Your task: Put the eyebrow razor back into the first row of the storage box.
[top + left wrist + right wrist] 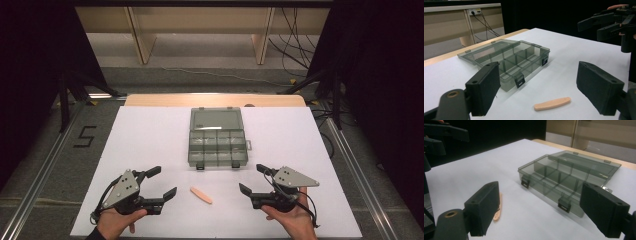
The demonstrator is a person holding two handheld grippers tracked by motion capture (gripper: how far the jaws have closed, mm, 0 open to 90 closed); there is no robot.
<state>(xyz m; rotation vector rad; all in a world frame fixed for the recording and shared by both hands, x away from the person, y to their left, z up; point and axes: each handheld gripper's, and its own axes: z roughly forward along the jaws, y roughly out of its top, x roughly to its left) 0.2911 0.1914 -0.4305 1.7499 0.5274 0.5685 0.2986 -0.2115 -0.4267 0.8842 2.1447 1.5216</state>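
Nearest, the left hand-held gripper point(159, 183) and the right hand-held gripper point(253, 179) rest low over the white counter point(150, 135), both spread wide and empty — likely poised to pick. Between them lies a small peach-coloured flat plastic stick point(201, 195), untouched. Farther off, mid-counter, the smoky transparent plastic compartment box point(218, 145) stands open, lid folded back — ready, it seems, to receive the stick.

Lab: black curtains point(30, 45), floor cables point(292, 50).

Overhead view; two low, converging views
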